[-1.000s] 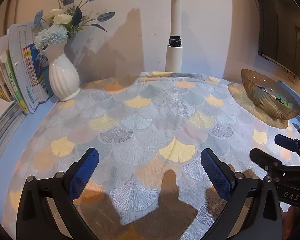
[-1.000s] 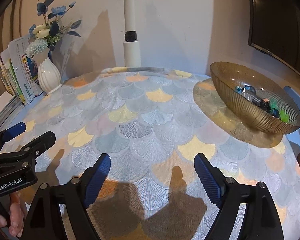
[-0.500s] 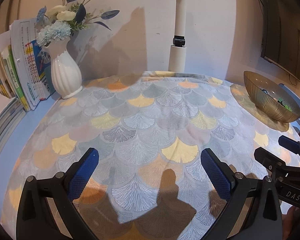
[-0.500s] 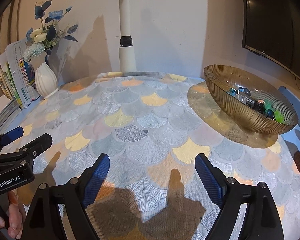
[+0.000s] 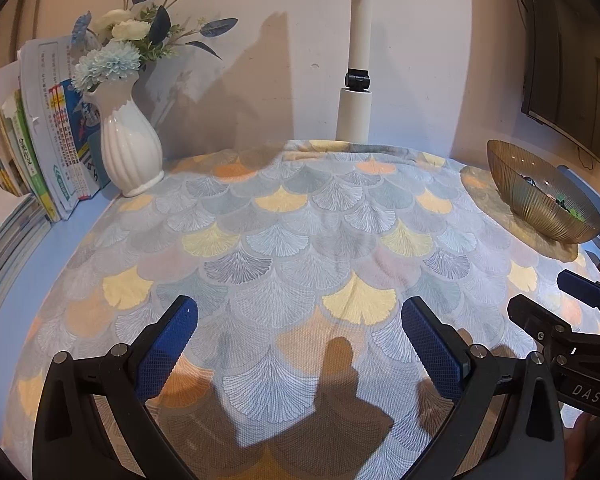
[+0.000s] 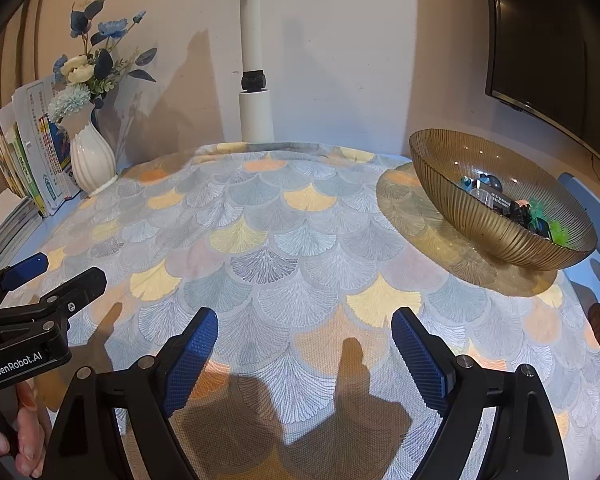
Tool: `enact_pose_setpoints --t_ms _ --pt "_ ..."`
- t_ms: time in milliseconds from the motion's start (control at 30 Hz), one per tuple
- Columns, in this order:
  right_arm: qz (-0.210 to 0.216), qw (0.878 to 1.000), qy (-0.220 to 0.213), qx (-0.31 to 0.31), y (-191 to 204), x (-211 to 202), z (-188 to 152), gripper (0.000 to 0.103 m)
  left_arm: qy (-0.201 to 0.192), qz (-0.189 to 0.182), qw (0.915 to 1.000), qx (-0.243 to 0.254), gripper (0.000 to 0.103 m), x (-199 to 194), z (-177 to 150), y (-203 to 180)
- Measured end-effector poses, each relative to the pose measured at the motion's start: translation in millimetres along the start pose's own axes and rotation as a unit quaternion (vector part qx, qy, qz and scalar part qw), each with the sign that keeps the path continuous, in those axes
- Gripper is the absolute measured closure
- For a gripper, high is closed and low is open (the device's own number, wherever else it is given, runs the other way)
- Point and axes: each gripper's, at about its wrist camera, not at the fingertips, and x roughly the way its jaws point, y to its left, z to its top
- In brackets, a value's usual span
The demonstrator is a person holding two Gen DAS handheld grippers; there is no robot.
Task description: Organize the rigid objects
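Both hand-held grippers, left [image 5: 300,344] and right [image 6: 305,354], hover empty with jaws apart over the bare tabletop [image 6: 280,240]; small objects [image 6: 512,206] lie in the bowl [image 6: 480,236] at two o'clock, so sorting looks finished.

Ahead of the gripper a plain cream wall [image 5: 284,60] rises behind a table spread with a fan-patterned tablecloth [image 5: 292,240] in grey, yellow and orange. Against the wall straight ahead stands a white pole [image 5: 358,80] with a black clamp; to the far left are a white ribbed vase [image 5: 130,148] of blue and cream flowers and a row of upright books [image 5: 40,140]. A dark screen [image 6: 540,52] hangs on the wall to the upper right, and warm light throws soft shadows on wall and cloth.
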Motion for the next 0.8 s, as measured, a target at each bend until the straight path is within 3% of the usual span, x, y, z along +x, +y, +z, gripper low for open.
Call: enact_pose_setpoints --t_ms 800 --pt "-0.002 1.000 0.003 -0.002 0.8 -0.3 0.3 0.015 0.004 -0.005 1.0000 0.007 0.001 2.3 0.2 -0.9"
